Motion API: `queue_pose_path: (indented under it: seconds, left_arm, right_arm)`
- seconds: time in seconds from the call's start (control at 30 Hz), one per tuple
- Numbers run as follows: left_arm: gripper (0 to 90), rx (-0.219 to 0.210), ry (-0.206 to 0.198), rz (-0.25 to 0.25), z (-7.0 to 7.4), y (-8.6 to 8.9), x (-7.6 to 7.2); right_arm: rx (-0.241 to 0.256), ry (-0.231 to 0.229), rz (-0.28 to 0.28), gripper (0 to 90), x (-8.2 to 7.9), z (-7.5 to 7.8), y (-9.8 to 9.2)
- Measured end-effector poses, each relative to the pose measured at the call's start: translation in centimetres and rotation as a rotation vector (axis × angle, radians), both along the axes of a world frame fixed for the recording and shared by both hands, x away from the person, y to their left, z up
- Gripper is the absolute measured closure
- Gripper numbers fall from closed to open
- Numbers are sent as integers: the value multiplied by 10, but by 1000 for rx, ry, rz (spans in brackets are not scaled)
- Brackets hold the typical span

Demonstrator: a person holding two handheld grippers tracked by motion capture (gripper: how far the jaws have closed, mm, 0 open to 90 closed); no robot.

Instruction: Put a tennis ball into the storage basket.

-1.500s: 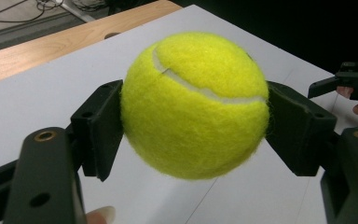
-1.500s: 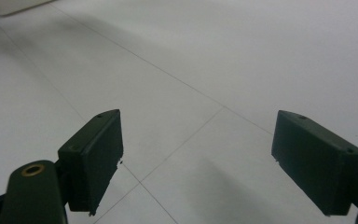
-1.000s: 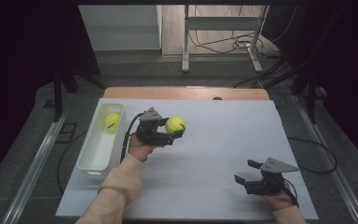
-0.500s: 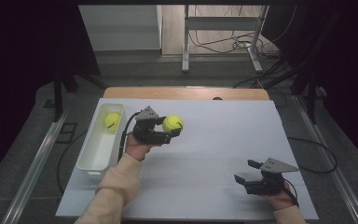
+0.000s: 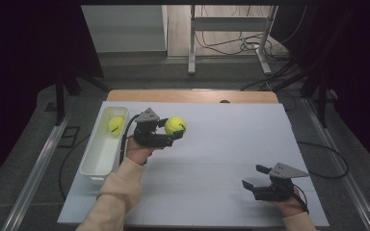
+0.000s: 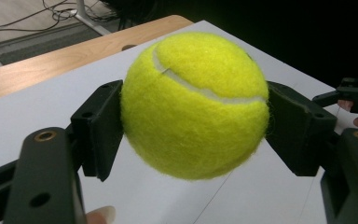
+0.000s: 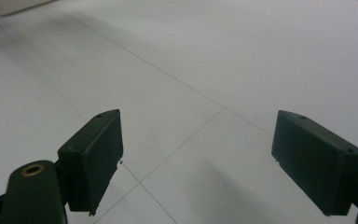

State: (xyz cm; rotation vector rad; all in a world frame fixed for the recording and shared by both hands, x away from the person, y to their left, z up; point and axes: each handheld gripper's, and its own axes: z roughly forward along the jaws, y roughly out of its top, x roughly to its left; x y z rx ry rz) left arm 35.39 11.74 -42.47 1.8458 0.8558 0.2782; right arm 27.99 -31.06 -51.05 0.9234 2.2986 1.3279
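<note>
Clearly fuzzy yellow tennis ball [image 6: 196, 105] sits clamped in left tongs [image 5: 169, 136]; right tongs [image 5: 256, 177] gape empty.

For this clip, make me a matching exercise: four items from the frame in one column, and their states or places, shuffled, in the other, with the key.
Items:
1. left tongs
2. right tongs
3. long white plastic bin
4. fuzzy yellow tennis ball with a white seam

States or places:
A. open, jaws apart above the white table sheet
B. clamped between two black jaws
C. holds a second yellow tennis ball
D. shut on a ball

Pairs: 1-D, 2-A, 3-C, 4-B
</note>
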Motion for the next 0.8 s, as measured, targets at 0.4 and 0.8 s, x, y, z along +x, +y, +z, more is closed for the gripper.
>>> queue_pose_path:
  seconds: [0.4,0.8]
  left_arm:
    - [262,-10,0,6,2,3,-1]
    - [262,-17,-13,36,7,14,-2]
  right_arm:
    - [0,2,1,167,0,0,0]
    - [0,1,0,167,0,0,0]
